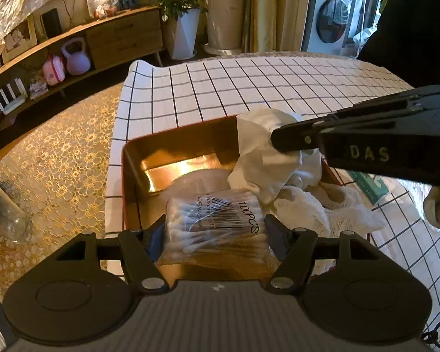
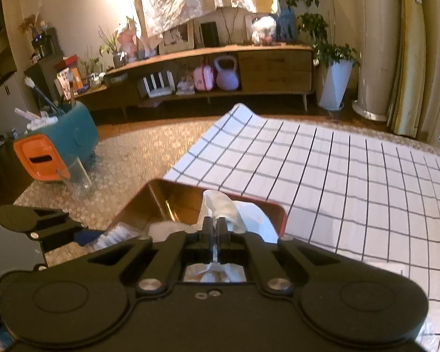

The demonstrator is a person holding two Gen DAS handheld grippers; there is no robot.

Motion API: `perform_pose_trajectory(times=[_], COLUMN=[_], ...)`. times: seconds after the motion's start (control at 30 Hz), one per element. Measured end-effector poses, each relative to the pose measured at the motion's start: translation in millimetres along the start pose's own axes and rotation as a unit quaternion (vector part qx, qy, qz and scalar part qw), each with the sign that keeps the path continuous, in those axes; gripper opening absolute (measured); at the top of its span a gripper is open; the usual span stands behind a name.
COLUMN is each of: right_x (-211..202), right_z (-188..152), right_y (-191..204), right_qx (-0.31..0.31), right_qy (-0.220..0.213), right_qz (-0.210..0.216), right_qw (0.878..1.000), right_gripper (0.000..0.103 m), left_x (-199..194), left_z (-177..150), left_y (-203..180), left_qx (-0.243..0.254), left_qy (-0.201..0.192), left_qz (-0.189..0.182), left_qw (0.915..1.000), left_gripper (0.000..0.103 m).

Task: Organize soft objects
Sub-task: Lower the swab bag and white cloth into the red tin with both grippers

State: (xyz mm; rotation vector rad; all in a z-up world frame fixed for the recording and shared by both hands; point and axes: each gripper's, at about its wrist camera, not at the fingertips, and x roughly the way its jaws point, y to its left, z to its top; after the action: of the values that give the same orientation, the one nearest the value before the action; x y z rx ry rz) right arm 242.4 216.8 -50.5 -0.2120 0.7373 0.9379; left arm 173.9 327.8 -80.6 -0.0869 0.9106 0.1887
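Both mid-drop over the tin (image 1: 132, 176); left tool (image 1: 214, 228) clamps the cotton swab pack (image 1: 217, 220), right tool (image 2: 215, 226) pinches the tissue (image 2: 223, 205); next, probably lower and let go.

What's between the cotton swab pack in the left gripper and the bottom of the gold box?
Nothing visible: the cotton swab pack hangs above bare floor of the gold box; the white tissue sits right.

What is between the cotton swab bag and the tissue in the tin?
Nothing lies between them: the cotton swab bag touches the tissue in the tin, left wrist view.
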Motion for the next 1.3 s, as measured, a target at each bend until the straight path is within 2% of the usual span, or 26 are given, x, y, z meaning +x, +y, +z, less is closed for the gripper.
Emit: perform_pose_trajectory(times=[0.2, 0.6, 0.7, 1.0, 1.07, 1.2, 1.3], right_x=[10.7, 12.6, 10.0, -8.0, -14.2, -28.0, -41.5], right_z=[-8.6, -17.2, -18.1, -18.4, -17.5, -16.8, -16.0], right_y=[0.0, -4.8, -5.9, -4.0, -3.8, -5.0, -5.6], right_qx=[0.009, 0.032, 0.036, 0.036, 0.035, 0.036, 0.035], right_qy=[0.025, 0.05, 0.052, 0.045, 0.041, 0.032, 0.021], right_qz=[0.001, 0.017, 0.026, 0.036, 0.033, 0.038, 0.041], right_qw=[1.0, 0.998, 0.998, 0.998, 0.998, 0.998, 0.998], right_gripper=[0.004, 0.024, 0.032, 0.044, 0.055, 0.058, 0.063], left_x=[7.2, 13.2, 11.1, 0.1, -3.7, -14.2, -23.6], left_z=[-3.1, -7.3, -8.2, -7.4, -6.7, -5.6, -4.4], left_y=[-0.6, -4.7, -6.1, -7.7, -7.4, -7.3, -8.6], left_qx=[0.002, 0.003, 0.005, -0.002, -0.006, -0.012, -0.017], left_qy=[0.006, 0.01, 0.007, 0.001, -0.001, -0.013, -0.02], left_qz=[-0.001, 0.001, 0.003, 0.005, 0.006, 0.01, 0.011], left_qw=[1.0, 0.9999, 1.0, 1.0, 1.0, 0.9998, 0.9996], left_gripper=[0.069, 0.069, 0.077, 0.077, 0.079, 0.081, 0.082])
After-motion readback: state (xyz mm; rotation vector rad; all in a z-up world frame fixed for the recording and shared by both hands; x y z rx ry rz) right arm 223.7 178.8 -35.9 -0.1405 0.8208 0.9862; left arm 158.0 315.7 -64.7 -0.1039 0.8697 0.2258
